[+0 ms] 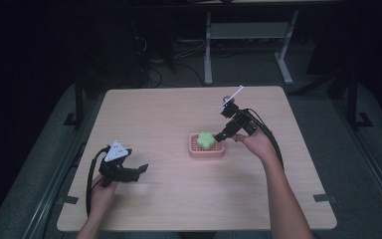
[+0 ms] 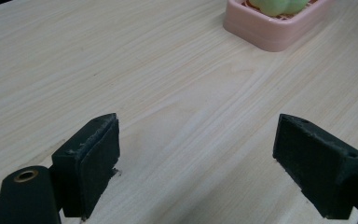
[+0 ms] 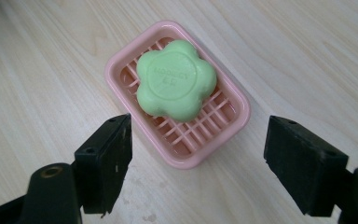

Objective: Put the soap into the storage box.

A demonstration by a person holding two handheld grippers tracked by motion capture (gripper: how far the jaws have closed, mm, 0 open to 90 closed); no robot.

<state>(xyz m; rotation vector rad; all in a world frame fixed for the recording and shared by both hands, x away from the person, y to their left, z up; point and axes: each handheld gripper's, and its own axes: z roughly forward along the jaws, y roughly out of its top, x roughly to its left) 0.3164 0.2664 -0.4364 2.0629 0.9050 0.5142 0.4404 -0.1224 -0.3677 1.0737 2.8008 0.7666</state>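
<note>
A green flower-shaped soap [image 1: 206, 140] [image 3: 175, 80] lies in a pink slatted soap dish [image 1: 194, 151] [image 3: 223, 130] near the middle of the table. My right gripper [image 1: 224, 134] [image 3: 198, 154] hovers just to the right of the dish, open, its jaws spread wider than the dish's near end and holding nothing. At the table's front left my left gripper [image 1: 138, 171] [image 2: 196, 158] rests low over bare wood, open and empty. The dish's corner [image 2: 272, 28] with the soap [image 2: 277, 5] shows at the top of the left gripper view.
The light wooden table [image 1: 169, 109] has bare room all around the dish. Beyond its far edge stand the white legs of another table [image 1: 208, 50] and cables on a dark floor. Metal rails run along both sides.
</note>
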